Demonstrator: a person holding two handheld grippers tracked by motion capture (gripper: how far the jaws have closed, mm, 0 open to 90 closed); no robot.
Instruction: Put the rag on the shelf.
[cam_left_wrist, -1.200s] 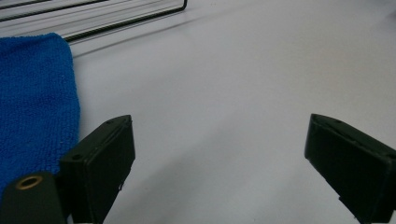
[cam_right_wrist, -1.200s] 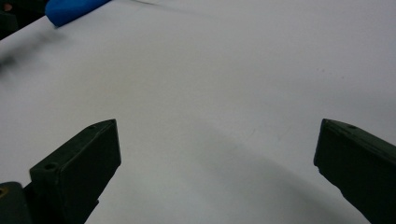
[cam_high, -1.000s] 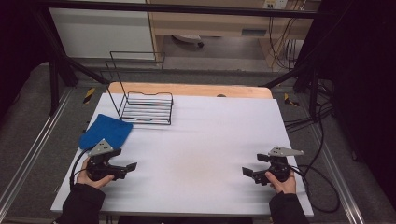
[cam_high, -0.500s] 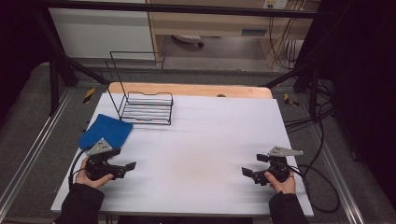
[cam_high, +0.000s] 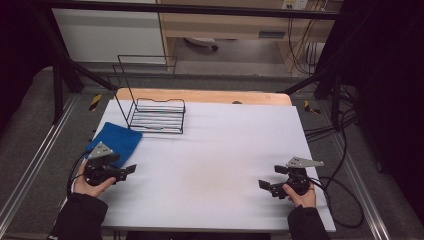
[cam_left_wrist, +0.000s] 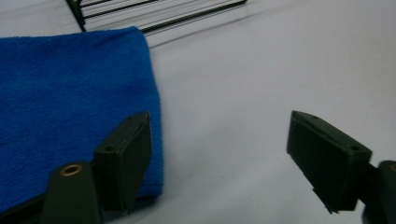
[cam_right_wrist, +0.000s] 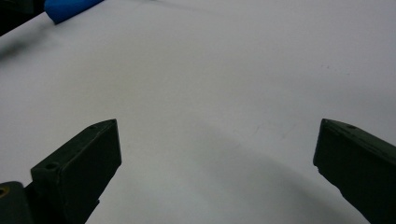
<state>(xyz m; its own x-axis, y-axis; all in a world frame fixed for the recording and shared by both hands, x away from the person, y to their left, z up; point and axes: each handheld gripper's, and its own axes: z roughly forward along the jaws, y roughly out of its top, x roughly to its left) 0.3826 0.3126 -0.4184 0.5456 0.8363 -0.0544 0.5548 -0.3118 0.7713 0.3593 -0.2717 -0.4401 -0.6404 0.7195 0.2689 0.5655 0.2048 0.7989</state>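
Honestly, left gripper (cam_left_wrist: 219, 154), jaws spread beside the blue towel (cam_left_wrist: 70, 102), risks snagging one layer or dragging it into the wire rack (cam_high: 157, 115); right gripper (cam_right_wrist: 215, 158) idles spread.

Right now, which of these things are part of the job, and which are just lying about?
Part of the job: blue towel; left gripper, fingers open beside it; wire rack.
Lying about: right gripper, open over bare table; cables.

We see a white table (cam_high: 215, 150); upper left, a blue towel (cam_high: 116, 141) beside a black wire rack (cam_high: 157, 115).
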